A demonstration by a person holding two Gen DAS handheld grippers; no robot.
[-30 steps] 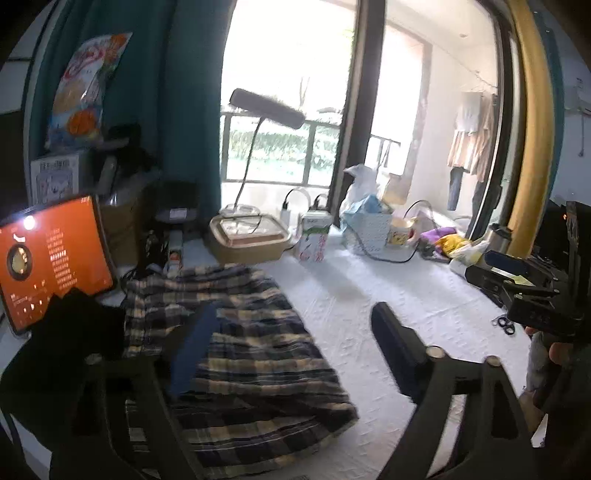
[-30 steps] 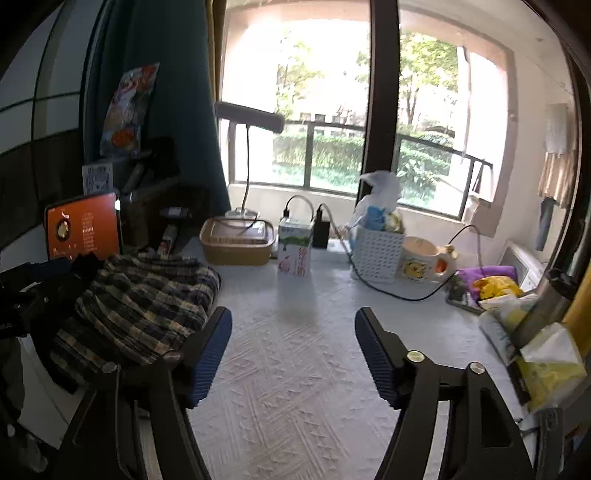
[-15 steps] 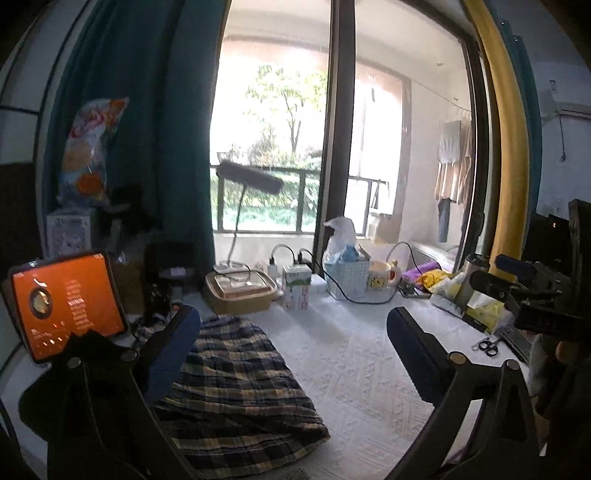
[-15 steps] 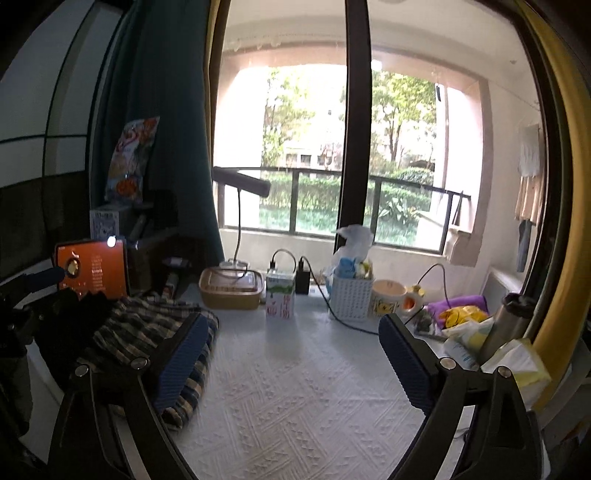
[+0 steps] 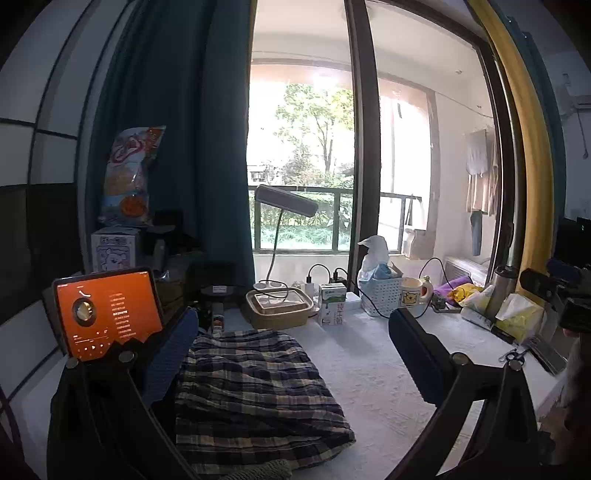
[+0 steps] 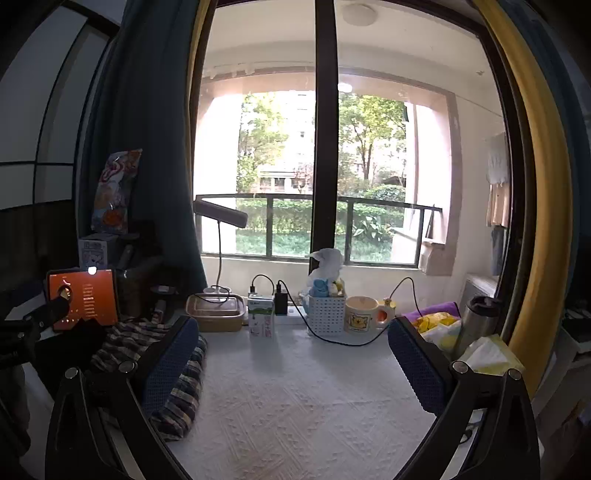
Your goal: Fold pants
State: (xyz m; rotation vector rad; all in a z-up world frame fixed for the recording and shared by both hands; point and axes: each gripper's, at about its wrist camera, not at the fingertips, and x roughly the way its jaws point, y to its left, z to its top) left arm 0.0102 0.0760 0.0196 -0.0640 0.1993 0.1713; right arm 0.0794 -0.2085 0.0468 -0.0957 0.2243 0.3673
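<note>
Plaid pants (image 5: 255,391) apparently folded on white tablecloth (image 6: 295,406), left tool (image 5: 291,358) and right tool (image 6: 293,365) just spread wide, empty.

Both grippers, left (image 5: 295,354) and right (image 6: 293,360), have risen and tilted upward from the folded dark plaid fabric pants (image 5: 255,391); their jaws have just been opening, nothing between them.

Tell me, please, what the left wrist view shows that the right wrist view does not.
Only the left wrist view shows the scissors and the folded plaid pants nearly whole. Only the right wrist view shows the ceiling light and the left tool at the frame edge. Both share the orange tablet, desk lamp, milk carton, bear mug and white basket.
</note>
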